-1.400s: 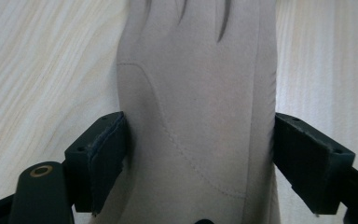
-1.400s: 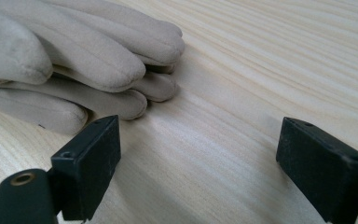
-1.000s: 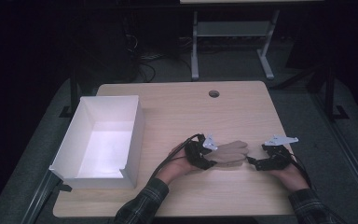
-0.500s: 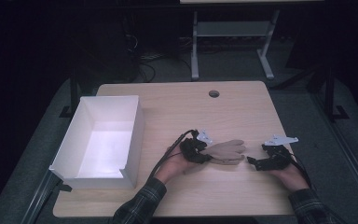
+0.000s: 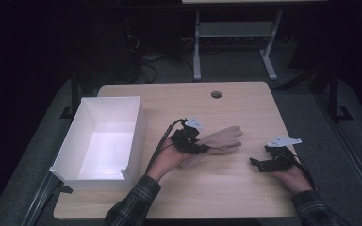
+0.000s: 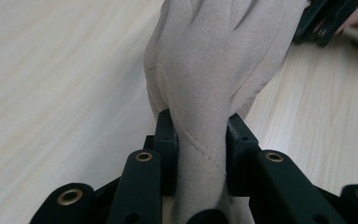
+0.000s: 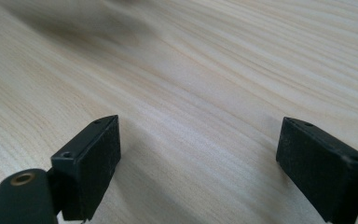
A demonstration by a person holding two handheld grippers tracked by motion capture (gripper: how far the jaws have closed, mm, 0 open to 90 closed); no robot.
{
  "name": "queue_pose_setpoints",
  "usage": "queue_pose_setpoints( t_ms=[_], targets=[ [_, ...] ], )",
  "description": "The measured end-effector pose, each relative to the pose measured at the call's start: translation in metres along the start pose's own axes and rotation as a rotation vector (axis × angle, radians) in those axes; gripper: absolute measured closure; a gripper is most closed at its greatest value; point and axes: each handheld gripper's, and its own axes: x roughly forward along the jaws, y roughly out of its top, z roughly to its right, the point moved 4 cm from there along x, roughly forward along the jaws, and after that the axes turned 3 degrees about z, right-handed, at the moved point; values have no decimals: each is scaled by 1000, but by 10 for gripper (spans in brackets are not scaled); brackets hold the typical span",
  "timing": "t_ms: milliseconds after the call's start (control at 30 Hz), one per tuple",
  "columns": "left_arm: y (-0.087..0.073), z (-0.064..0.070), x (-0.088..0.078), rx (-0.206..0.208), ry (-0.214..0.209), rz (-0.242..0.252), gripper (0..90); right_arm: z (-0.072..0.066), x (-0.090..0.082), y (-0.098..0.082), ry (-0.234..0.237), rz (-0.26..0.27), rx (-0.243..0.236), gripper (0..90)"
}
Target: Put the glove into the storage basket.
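Light wood-grain table [image 5: 245, 193] occupies the centre of the high view, on dark grey carpet, with a metal stand [image 5: 235, 33] in shadow beyond its far edge. All positions below are given relative to the white box [image 5: 101, 139].

1. White box: open-topped, rectangular, resting at the left edge of the table. Its interior shows nothing but white floor and walls.

2. Left gripper [image 5: 202, 149]: just right of the box, held in the person's left hand [image 5: 172, 160], a plaid sleeve [image 5: 132, 205] behind it. The jaws are clamped on a beige glove [image 5: 221, 140]. In the left gripper view the left gripper [image 6: 200, 140] pinches the glove [image 6: 219, 60] at its cuff end, the fabric bunched between the two pads and extending away from the jaws.

3. Beige glove: right of the box, past the left gripper, its fingers pointing away from the box. Whether it is raised off the table cannot be determined.

4. Right gripper [image 5: 257, 163]: far right of the box, well apart from the glove, low over the table, held in the right hand [image 5: 292, 176]. In the right gripper view the right gripper [image 7: 198, 163] has its jaws spread wide with bare wood between them.

5. Round cable hole [image 5: 216, 94]: right of the box, near the table's far edge.
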Motion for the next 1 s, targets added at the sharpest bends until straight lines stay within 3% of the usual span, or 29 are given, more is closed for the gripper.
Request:
queue_pose_setpoints(
  t_ms=[333,567,1000],
  targets=[
    [24,-2,-49,-23,64,53,708,0,0,0,-1,0,-3,130],
    [34,-10,-87,-31,119,75,708,0,0,0,0,0,2,130],
    [32,-35,-158,-66,239,128,708,0,0,0,-1,0,-2,130]
  ],
)
